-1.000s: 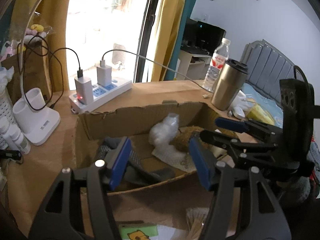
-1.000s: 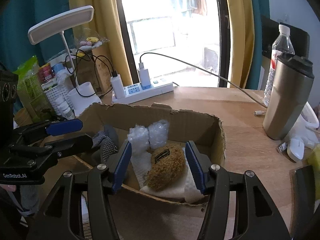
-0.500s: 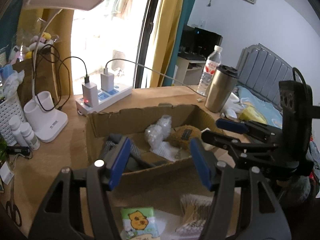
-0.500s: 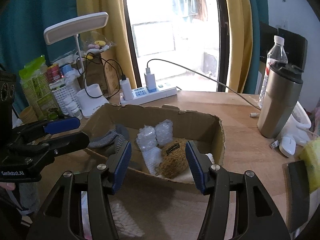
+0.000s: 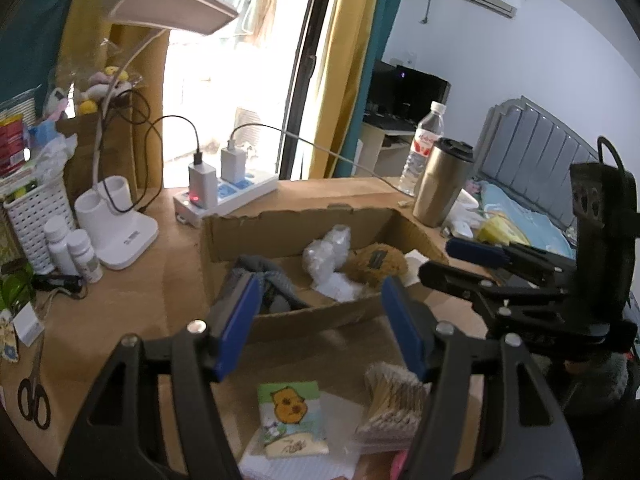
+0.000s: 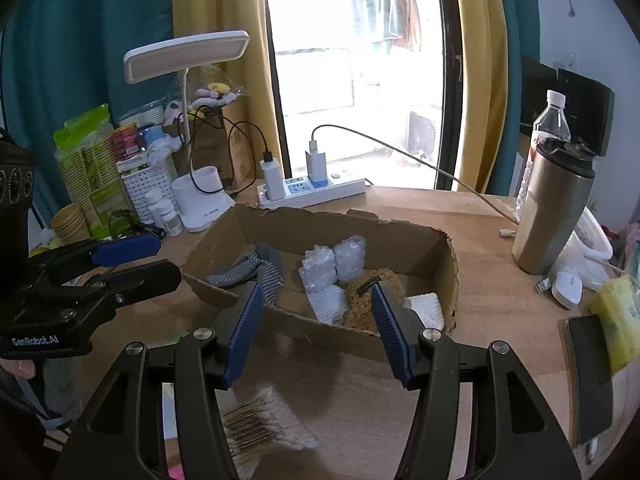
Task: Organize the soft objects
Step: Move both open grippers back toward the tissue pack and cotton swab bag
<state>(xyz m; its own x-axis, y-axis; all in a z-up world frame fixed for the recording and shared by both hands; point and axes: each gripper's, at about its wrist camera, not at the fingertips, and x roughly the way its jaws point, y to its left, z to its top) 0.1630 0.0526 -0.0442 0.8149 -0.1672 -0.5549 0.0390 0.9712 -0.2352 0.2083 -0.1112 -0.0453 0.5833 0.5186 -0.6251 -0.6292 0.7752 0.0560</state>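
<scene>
Lying on the wooden desk [image 6: 496, 280], a shallow cardboard box [image 6: 432, 256] is seen in both wrist views, and the soft things are gathered inside it: a grey sock [image 6: 248, 270] at the left end, two bubble-wrap bundles [image 6: 334, 262] in the middle, a brown plush toy [image 5: 376, 262] just beside them, and a white cloth [image 6: 426, 308] at the right end. The left gripper [image 5: 320, 320] is held above the desk in front of the box with its jaws spread wide and nothing between them; the right gripper [image 6: 318, 324] is held likewise, released and empty. Each gripper is also caught from the side by the other camera. Only in the left wrist view are a small packet printed with a cartoon animal [image 5: 292, 416], a pair of scissors [image 5: 34, 396] at the desk's left edge and a grey headboard [image 5: 548, 160] shown. A bundle of cotton swabs [image 6: 260, 424] is seen near the desk's front edge in both views, but its white tips are made out only by the right wrist camera. Only in that view are a green snack bag [image 6: 86, 148], a stack of paper cups [image 6: 72, 222], a white mouse [image 6: 568, 288] and a dark phone [image 6: 588, 376] shown. A steel tumbler [image 6: 552, 208], a water bottle [image 5: 424, 148], a power strip [image 6: 316, 190] and a white desk lamp [image 6: 188, 54] are recorded by both.
</scene>
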